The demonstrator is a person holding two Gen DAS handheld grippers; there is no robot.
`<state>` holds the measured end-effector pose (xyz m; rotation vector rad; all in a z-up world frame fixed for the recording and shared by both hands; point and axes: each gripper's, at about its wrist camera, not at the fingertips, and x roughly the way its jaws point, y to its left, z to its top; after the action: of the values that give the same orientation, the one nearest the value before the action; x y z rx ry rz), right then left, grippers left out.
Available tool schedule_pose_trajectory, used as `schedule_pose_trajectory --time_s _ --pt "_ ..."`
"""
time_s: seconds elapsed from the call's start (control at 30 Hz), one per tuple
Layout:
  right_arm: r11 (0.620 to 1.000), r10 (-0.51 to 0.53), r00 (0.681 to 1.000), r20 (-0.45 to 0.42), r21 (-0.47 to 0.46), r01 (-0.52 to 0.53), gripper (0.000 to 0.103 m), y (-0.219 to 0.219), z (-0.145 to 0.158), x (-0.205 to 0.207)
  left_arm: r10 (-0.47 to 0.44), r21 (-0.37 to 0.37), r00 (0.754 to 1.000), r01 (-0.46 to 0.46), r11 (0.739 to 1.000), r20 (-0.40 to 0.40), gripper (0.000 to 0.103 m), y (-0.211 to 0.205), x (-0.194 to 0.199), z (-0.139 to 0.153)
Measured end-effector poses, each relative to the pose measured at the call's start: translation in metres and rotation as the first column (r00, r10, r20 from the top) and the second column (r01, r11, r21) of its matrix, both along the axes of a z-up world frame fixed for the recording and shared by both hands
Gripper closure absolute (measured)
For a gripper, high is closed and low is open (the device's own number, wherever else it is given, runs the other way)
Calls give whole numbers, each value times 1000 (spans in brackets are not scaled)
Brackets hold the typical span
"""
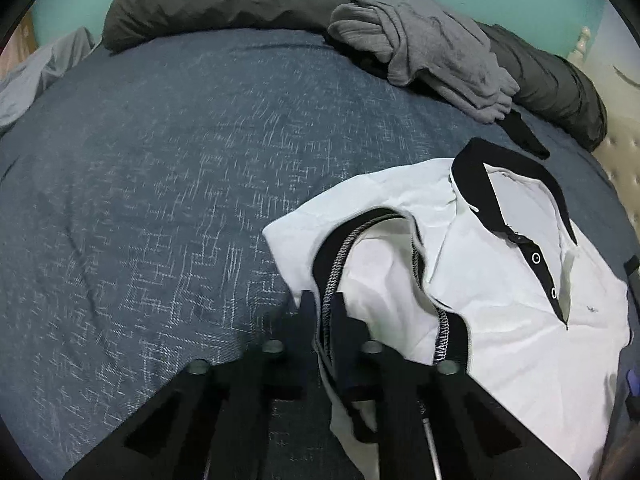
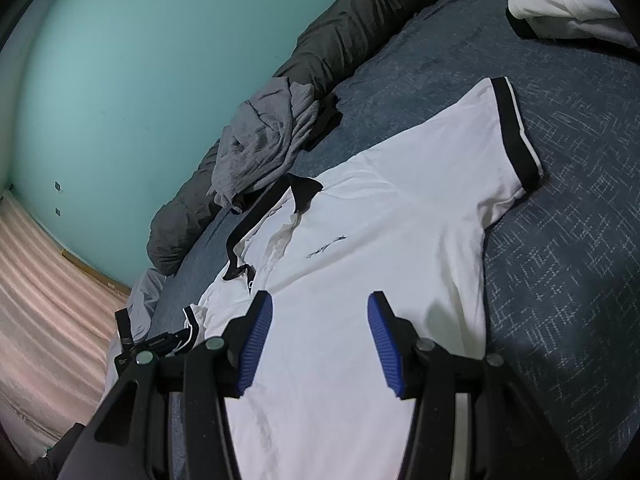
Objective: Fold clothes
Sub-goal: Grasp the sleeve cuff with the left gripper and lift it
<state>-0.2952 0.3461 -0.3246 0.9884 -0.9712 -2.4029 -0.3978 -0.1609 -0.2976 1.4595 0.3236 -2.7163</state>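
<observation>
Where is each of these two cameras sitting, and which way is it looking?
Left wrist: rides on the left gripper, looking steeply down at the bed; its fingers are shut on the white polo shirt's black-trimmed sleeve.
Right wrist: rides on the right gripper, looking across the shirt; its blue pads stand open above the fabric.
Shared: the shirt, blue bedspread, grey garment, dark bolster, teal wall.

The left gripper (image 1: pixel 322 300) points steeply down, its jaws clamped on a sleeve cuff (image 1: pixel 332 264). The right gripper (image 2: pixel 320 312) tilts gently down, jaws apart and empty.
</observation>
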Motion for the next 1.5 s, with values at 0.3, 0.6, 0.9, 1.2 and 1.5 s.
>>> schedule_pose_trajectory --time_s 0.3,0.6,0.9,1.2,1.5 --pt "1000 -3 1000 1 -8 3 53 0 1 0 15 -16 997 -16 1000 -74 101 -17 36 29" --pt "1000 2 1000 -2 -11 -2 53 -4 3 0 147 59 987 -143 988 -62 101 -72 68 17" --pt "1000 3 1000 1 -11 -3 53 -5 2 0 259 222 966 -256 941 19 98 -103 82 -17" --pt "1000 5 1000 2 -13 -5 53 -6 2 1 239 33 971 -238 971 -34 56 -89 72 14" --pt "1000 1 1000 4 -14 -1 53 -4 2 -1 73 -191 997 -72 979 -5 56 -48 43 10"
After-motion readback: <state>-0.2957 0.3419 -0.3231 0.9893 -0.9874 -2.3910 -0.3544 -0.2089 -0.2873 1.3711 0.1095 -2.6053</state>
